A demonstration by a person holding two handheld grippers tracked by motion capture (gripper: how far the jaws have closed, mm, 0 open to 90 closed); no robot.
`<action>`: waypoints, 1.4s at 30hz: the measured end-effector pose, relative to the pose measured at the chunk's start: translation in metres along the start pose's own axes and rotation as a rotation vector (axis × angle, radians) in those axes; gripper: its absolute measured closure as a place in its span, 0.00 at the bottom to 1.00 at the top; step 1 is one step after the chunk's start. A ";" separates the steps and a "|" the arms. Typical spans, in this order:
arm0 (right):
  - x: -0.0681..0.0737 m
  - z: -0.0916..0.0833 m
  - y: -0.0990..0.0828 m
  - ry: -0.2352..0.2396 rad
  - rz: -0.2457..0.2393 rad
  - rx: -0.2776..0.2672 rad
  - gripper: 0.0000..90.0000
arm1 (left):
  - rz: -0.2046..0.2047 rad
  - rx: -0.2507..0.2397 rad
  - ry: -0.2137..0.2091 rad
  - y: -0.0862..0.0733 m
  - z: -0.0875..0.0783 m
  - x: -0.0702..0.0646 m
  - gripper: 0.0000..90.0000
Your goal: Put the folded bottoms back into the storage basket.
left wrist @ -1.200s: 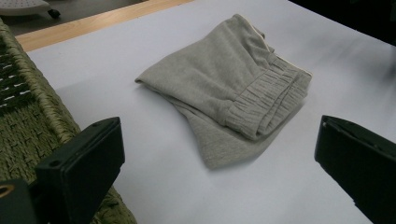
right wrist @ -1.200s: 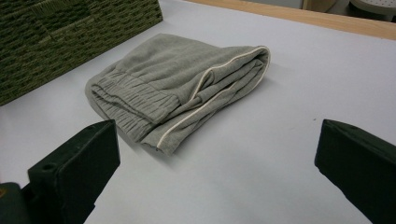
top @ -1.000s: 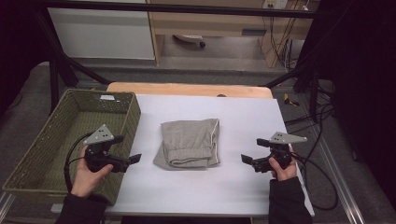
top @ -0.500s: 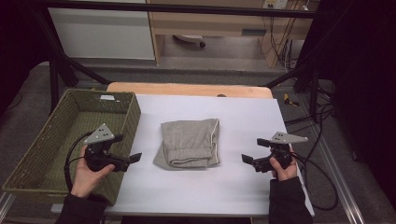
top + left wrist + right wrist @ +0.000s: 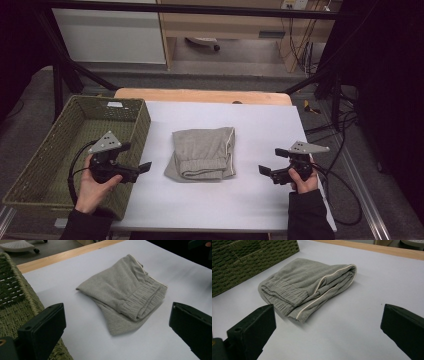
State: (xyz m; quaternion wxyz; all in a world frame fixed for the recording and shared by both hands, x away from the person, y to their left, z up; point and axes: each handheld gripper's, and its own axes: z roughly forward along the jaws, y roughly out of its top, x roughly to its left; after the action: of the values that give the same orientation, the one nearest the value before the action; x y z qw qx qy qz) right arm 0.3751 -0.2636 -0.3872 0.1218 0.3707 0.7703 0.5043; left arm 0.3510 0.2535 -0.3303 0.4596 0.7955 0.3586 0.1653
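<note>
A folded grey garment (image 5: 204, 153) with an elastic waistband and a pale side stripe lies in the middle of the white table (image 5: 220, 210). In the left gripper view the garment (image 5: 125, 298) rests ahead of the wide-apart jaws. The right gripper view has the same garment (image 5: 308, 287) ahead and to the left. My left gripper (image 5: 144, 167) is open, held over the basket's right wall, left of the garment. My right gripper (image 5: 264, 171) is open too, a hand's width to the garment's right. Neither holds anything.
A green woven basket (image 5: 35, 165) stands at the table's left edge, its wall also seen as basket (image 5: 15, 302) and basket (image 5: 249, 257). A wooden strip (image 5: 200, 95) runs along the table's far edge. Cables (image 5: 345, 190) hang off the right side.
</note>
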 end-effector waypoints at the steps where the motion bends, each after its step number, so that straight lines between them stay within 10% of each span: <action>1: 0.000 0.000 0.000 -0.003 -0.002 0.002 0.01 | 0.000 -0.003 0.001 0.001 0.000 0.000 0.01; 42: 0.000 0.002 -0.001 0.001 -0.006 0.011 0.01 | 0.040 0.034 -0.038 0.010 0.030 -0.036 0.00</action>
State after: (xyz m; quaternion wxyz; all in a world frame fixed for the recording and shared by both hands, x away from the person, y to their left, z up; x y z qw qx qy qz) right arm 0.3757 -0.2619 -0.3892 0.1210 0.3687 0.7743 0.4998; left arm 0.3482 0.2057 -0.3351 0.4496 0.8131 0.3367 0.1530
